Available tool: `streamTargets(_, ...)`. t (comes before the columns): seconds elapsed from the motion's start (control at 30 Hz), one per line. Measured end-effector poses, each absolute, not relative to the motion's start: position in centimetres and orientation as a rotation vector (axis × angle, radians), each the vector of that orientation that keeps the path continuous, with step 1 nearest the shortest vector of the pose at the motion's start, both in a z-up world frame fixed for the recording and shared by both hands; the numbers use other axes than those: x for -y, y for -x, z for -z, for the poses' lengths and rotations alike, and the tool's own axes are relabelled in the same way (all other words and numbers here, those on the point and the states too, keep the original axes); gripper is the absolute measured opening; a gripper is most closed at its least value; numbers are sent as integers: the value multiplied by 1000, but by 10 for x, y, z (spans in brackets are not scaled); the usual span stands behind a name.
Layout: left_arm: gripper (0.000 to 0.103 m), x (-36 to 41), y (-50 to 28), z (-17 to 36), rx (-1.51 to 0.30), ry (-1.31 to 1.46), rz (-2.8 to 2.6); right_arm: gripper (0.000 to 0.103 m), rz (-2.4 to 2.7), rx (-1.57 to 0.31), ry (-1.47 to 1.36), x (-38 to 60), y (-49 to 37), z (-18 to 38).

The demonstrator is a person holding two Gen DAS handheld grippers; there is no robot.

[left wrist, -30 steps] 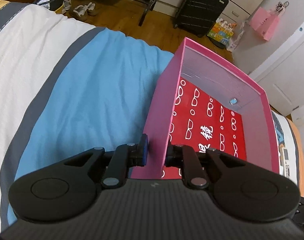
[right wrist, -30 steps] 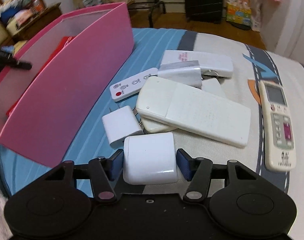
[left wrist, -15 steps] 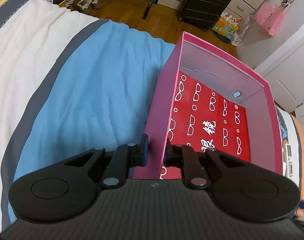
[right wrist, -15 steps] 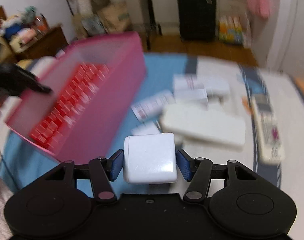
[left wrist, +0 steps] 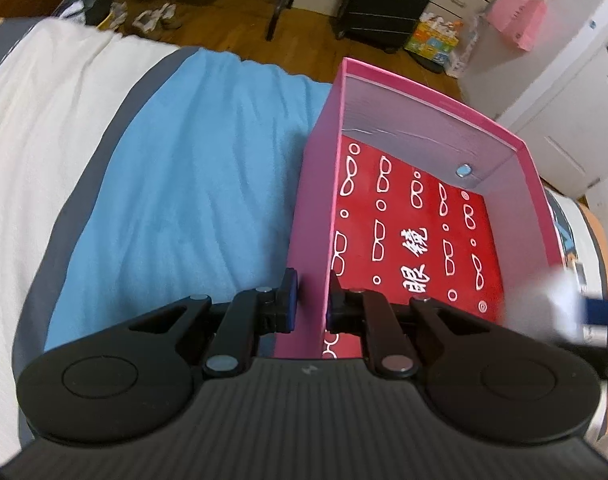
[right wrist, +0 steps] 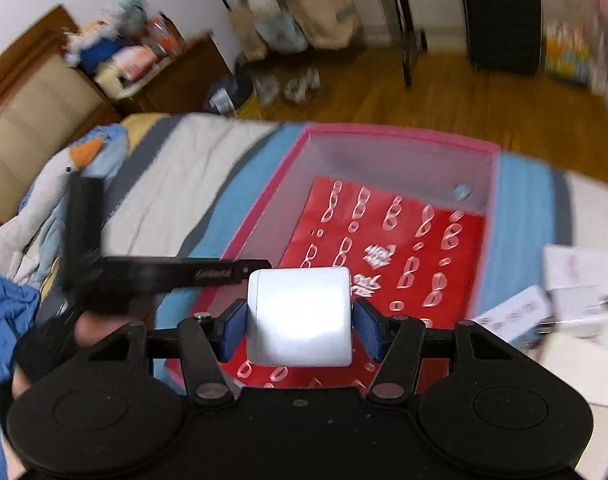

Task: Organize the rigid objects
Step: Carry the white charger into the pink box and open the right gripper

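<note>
In the left wrist view, the left gripper (left wrist: 310,300) fills the bottom of the frame, its jaws pinched on the near-left wall of the pink box (left wrist: 312,208), one pad outside, one inside. The box sits on a bedspread (left wrist: 175,184) striped blue, grey and cream; its floor is a red sheet printed with white spectacles and characters, and a small round blue-grey piece (left wrist: 464,170) sits on the far inner wall. At the lower right edge a pale smear and a blue bar come in, too blurred to name. Across the top run a wooden floor, a black suitcase (left wrist: 388,0) and white cupboard doors at upper right.

The right wrist view is motion-blurred throughout. At far left lie a goose plush toy (right wrist: 59,184) and a wooden headboard, which the other view lacks. Left of centre the left gripper (right wrist: 155,276) shows from the side, reaching to the box rim. In the centre the right gripper (right wrist: 299,320) has its jaws clamped on a white charger block (right wrist: 299,316), held over the near end of the open pink box (right wrist: 263,216). At the right edge white remotes (right wrist: 516,316) lie on the bed, cut off and indistinct.
</note>
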State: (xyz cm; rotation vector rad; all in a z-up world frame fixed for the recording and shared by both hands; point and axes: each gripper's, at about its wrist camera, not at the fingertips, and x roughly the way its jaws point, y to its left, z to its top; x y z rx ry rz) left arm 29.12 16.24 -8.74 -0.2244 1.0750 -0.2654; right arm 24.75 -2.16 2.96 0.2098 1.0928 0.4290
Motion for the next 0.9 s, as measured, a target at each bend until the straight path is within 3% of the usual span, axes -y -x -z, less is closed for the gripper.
streamTargets(0.63,10,-161,-277,84,-1012,177,284,62,-225,-1306,-396,-10,-332,70)
streamTargets(0.9,10,-160,-276,83,-1020,164,281,64,-261,-1297,-487,-3,-330,58)
